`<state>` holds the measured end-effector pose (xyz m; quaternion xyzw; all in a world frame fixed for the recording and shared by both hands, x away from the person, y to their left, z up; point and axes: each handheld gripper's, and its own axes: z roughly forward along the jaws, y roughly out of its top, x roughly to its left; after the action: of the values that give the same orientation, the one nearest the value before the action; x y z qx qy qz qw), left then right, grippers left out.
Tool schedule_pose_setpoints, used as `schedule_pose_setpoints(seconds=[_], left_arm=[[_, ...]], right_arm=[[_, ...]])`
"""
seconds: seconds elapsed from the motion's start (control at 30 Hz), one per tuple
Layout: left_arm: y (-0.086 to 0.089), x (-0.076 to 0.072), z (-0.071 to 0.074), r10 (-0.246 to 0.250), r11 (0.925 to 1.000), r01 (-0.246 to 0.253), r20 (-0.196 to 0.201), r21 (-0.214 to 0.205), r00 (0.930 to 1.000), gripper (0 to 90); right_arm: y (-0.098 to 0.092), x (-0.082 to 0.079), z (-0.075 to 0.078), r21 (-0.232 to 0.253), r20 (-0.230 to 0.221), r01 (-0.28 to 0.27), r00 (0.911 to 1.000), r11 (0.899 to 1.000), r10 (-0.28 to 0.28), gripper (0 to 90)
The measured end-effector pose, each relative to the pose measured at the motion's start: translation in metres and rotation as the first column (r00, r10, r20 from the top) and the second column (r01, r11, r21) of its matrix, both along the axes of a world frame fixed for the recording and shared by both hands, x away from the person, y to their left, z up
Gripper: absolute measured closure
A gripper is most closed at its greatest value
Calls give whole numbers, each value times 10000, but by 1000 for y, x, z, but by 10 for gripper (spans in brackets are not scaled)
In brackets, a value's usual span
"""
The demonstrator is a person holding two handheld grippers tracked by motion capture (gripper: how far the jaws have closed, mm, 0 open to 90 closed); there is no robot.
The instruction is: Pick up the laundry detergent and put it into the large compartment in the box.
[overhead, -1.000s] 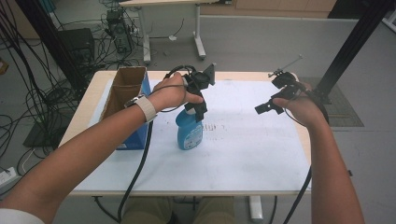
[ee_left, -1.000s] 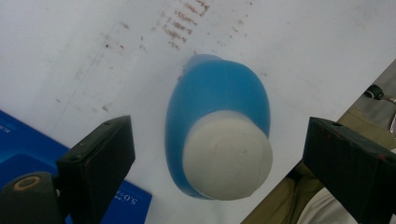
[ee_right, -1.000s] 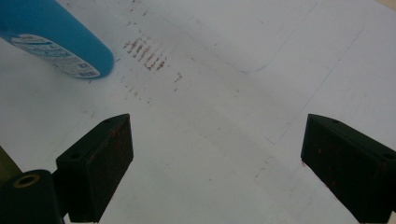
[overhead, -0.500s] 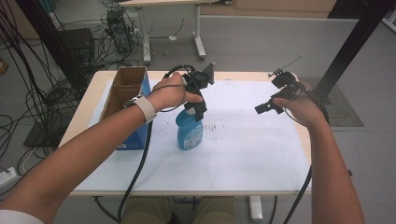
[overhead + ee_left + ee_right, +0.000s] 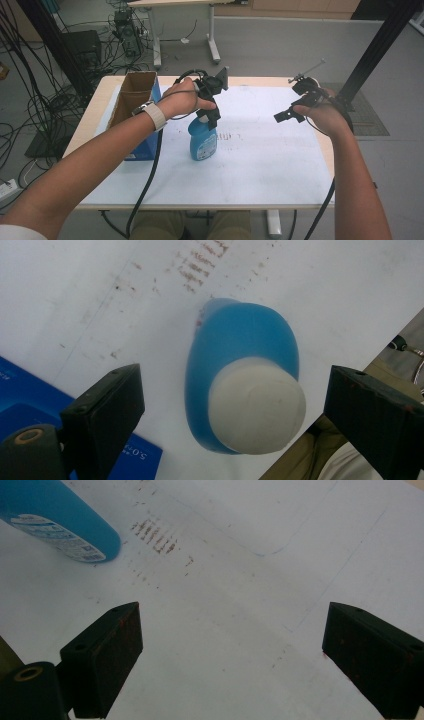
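**Q:** Where does this take place?

**A:** White paper covers a light wooden desk in a workshop, with cables and equipment on the grey floor behind it. An open cardboard box with blue sides stands at the desk's left edge.

**Q:** What has changed in the last second?

**A:** Nothing visible. Both hands and the bottle sit where they were in the two earlier high views. My reading is a pause before a grasp, with no grip made yet.

**Q:** Where is the bottle relative to the left tool?

**A:** A blue bottle stands upright on the paper, left of the desk's middle and just beside the box. The left gripper hangs directly above it, pointing down. In the left gripper view, the bottle's white cap sits between the two black jaws with a clear gap on each side. The jaws stand wide and hold nothing.

**Q:** And the right tool?

**A:** The right gripper is raised near the desk's right edge, well apart from the bottle. Its jaws are also spread wide over bare paper and hold nothing. In the right gripper view, the bottle's lower body appears at the upper left.
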<state>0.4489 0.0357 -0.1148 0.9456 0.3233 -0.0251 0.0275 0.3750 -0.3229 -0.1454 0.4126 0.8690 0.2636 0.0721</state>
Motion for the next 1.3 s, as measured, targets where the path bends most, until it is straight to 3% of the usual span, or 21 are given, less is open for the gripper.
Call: schedule_pose_setpoints(seconds=[1.3], left_arm=[[0,0,-4,20,10000,-20,-32,-91,10000,95]], right_arm=[[-1,2,-1,31,-31,-8,10000,10000,8,90]])
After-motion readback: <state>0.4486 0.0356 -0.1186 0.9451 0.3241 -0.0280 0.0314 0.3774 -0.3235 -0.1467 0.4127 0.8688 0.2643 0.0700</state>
